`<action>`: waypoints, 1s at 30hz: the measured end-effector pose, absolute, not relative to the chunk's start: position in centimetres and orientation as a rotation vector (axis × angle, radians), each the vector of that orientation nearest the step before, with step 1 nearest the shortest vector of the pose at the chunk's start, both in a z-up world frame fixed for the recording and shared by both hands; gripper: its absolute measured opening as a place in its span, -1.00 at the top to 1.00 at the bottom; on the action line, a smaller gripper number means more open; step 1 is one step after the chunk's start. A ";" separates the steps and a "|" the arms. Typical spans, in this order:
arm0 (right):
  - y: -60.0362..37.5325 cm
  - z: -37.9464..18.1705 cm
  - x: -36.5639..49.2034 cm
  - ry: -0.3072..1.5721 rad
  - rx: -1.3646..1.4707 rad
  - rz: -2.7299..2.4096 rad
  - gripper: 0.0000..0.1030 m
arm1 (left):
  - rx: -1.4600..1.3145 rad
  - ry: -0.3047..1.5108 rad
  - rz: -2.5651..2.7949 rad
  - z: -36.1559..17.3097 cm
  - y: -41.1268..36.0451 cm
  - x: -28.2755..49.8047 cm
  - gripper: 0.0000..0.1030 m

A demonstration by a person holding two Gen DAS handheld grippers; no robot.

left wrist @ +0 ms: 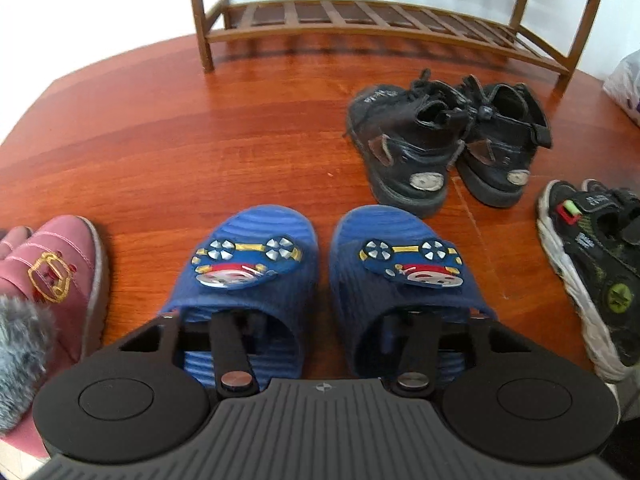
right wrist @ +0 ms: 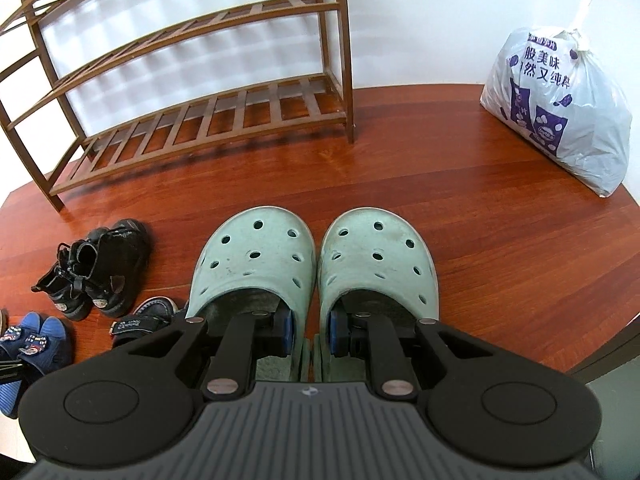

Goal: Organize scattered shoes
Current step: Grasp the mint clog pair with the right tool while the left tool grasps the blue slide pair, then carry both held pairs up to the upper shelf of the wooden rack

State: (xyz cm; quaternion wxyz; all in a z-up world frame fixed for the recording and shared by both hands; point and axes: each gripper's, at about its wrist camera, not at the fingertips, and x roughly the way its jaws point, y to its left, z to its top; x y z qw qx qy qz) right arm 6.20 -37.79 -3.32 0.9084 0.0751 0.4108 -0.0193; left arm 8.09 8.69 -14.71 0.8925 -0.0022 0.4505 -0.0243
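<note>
Two blue slippers (left wrist: 248, 264) with cartoon patches lie side by side on the wooden floor, toes toward the brown shoe rack (left wrist: 360, 24). My left gripper (left wrist: 322, 324) has one finger inside each slipper; their inner walls are between the jaws with a strip of floor showing, so it is open. My right gripper (right wrist: 310, 332) is shut on a pair of mint green clogs (right wrist: 252, 256), pinching their inner walls together. The rack (right wrist: 200, 120) is ahead and to the left of them, its shelves bare.
A pair of black boots (left wrist: 408, 148) stands between the slippers and the rack. A black and green sneaker (left wrist: 592, 272) lies to the right, a pink fur-trimmed boot (left wrist: 52, 276) to the left. A tied white plastic bag (right wrist: 560, 108) sits by the wall.
</note>
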 end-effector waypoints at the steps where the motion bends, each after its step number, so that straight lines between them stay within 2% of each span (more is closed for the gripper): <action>1: -37.5 -3.0 6.1 0.843 0.152 -0.044 0.62 | -0.021 0.935 -0.043 -14.7 8.9 8.2 0.58; 7: -35.8 -2.0 6.0 0.818 0.160 -0.072 0.62 | -0.097 0.917 -0.021 -13.4 10.9 8.7 0.65; 17: -32.0 -0.7 7.5 0.803 0.174 -0.058 0.62 | -0.163 0.884 -0.056 -6.7 13.0 10.7 0.63; 30: -25.7 2.8 16.0 0.755 0.147 0.071 0.62 | -0.199 0.779 -0.081 1.7 12.5 17.8 0.63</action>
